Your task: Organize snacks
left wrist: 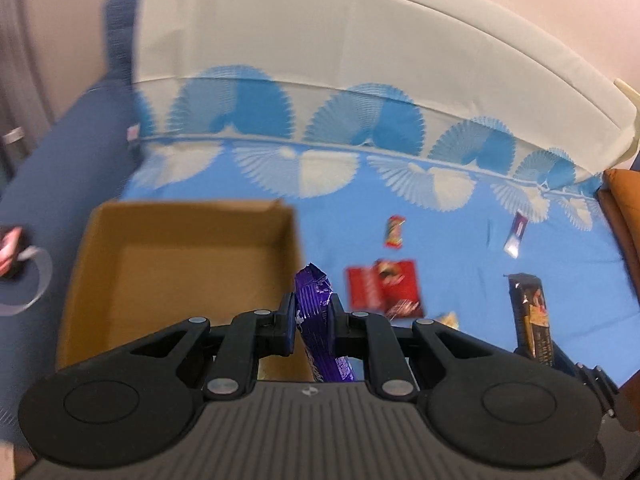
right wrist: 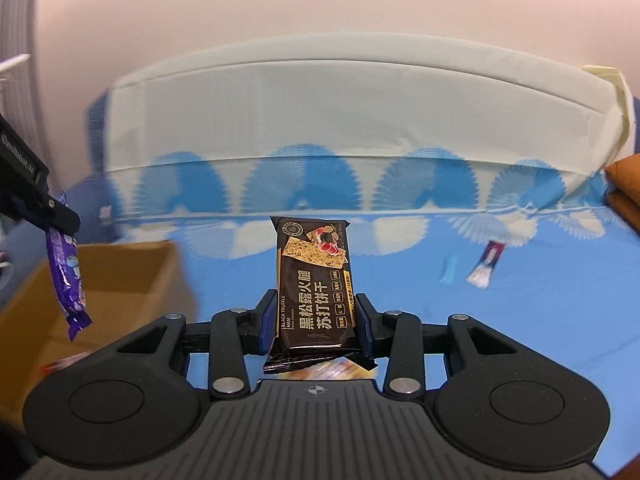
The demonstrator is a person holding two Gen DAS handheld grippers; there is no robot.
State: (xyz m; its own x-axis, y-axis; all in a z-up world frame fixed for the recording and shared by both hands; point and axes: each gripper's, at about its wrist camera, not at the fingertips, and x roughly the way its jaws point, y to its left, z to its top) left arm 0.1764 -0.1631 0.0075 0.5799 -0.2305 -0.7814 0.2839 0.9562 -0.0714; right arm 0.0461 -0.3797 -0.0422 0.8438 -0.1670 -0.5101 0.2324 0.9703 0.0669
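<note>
both grippers are loaded here. the left gripper [left wrist: 312, 320] has its fingers pinched on a shiny purple foil snack bar [left wrist: 316, 312], which stands up between the pads right at the near right corner of the open brown cardboard box [left wrist: 188, 264]. from the right wrist view that same purple bar [right wrist: 66, 276] dangles over the box's edge [right wrist: 120, 276], so it looks like the drop-off step for this one.

over on the other side, the right gripper [right wrist: 316, 320] is clamped on a long black cracker packet with gold lettering [right wrist: 314, 288], held clear above the blue bed sheet with white fan patterns [right wrist: 520, 320], well to the right of the box.

still lying loose on the sheet: a flat red snack packet [left wrist: 384, 288], a small red and yellow wrapper [left wrist: 395, 232] beyond it, and a slim purple and white sachet [left wrist: 516, 234] off to the far right. the box floor looks bare, though it's blurred.

my read: an early stage of the sort. next move calls for the left to carry the purple bar further in over the box interior and release, then the right swings its packet leftward across to follow.
</note>
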